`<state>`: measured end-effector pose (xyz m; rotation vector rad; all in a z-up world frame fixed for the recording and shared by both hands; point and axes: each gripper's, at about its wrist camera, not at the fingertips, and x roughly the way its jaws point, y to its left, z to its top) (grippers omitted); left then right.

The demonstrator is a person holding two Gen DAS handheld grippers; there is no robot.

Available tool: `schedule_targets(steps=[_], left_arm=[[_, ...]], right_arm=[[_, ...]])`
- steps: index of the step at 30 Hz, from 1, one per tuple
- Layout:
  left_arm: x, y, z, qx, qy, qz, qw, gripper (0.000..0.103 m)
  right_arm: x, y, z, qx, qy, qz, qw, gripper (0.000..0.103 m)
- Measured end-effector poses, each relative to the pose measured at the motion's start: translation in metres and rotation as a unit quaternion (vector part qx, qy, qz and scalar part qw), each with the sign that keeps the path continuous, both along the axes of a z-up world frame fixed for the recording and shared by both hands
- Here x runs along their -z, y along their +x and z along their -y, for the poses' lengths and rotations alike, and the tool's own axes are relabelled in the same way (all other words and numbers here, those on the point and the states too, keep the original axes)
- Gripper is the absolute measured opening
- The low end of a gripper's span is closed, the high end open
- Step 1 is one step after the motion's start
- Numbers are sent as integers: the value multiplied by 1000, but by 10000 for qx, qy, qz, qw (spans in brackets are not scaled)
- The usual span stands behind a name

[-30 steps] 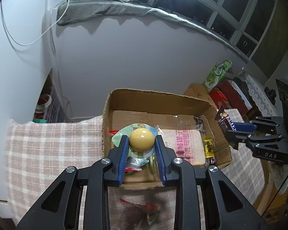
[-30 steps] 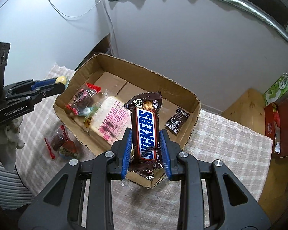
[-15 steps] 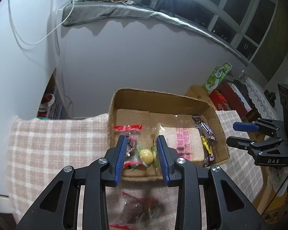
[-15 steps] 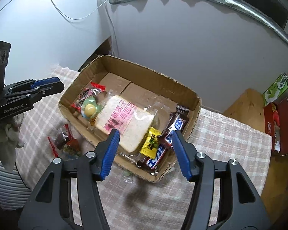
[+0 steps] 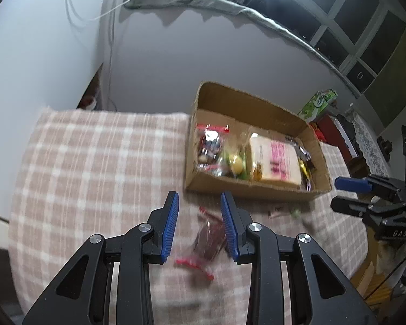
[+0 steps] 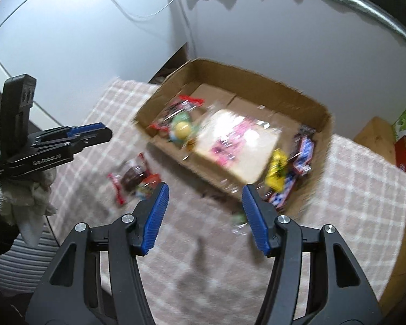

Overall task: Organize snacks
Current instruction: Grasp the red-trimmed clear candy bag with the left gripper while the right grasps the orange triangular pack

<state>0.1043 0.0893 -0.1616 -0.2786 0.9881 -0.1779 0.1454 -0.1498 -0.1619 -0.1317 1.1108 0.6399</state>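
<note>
Nearest in the left wrist view, the left gripper (image 5: 199, 205) hangs above the checked cloth (image 5: 94, 168) with its blue fingers spread and nothing between them; a red-edged dark snack packet (image 5: 209, 237) lies on the cloth directly below the gap. From the right wrist view this gripper's black body reads "GenRobot.AI", and a light-gloved hand (image 6: 27, 192) grips it from beneath. The right gripper (image 6: 204, 192) likewise has its fingers spread wide and empty, tilted down over the cloth just in front of the cardboard box (image 6: 305, 100); "DAS" is legible on its side in the left view. Farther back, inside the box, lie a red-topped packet (image 6: 176, 111), a yellow ball-shaped sweet (image 6: 182, 130), a large pale bag with pink printing too blurred to read (image 6: 238, 140), a yellow wrapper (image 6: 277, 172) and blue-and-white Snickers bars (image 6: 301, 154) against the right wall. A green carton (image 5: 318, 103) stands beyond the box.
</note>
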Motion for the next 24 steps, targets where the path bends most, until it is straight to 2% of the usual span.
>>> schedule_targets(steps=[4, 5, 7, 12, 24], left_arm=[[9, -11, 1, 38, -48, -103, 9999, 32], [12, -12, 3, 73, -55, -133, 9999, 40], [16, -13, 7, 162, -83, -200, 9996, 44], [31, -15, 20, 368, 28, -361, 9987, 44], [49, -10, 27, 503, 191, -570, 9969, 44]], right_arm=[[15, -10, -16, -47, 164, -321, 9993, 59], [18, -11, -19, -62, 175, -356, 9992, 59], [24, -15, -27, -97, 170, -403, 9990, 59], [41, -15, -42, -108, 212, -614, 9978, 59], [70, -8, -62, -194, 170, -916, 9955, 59]])
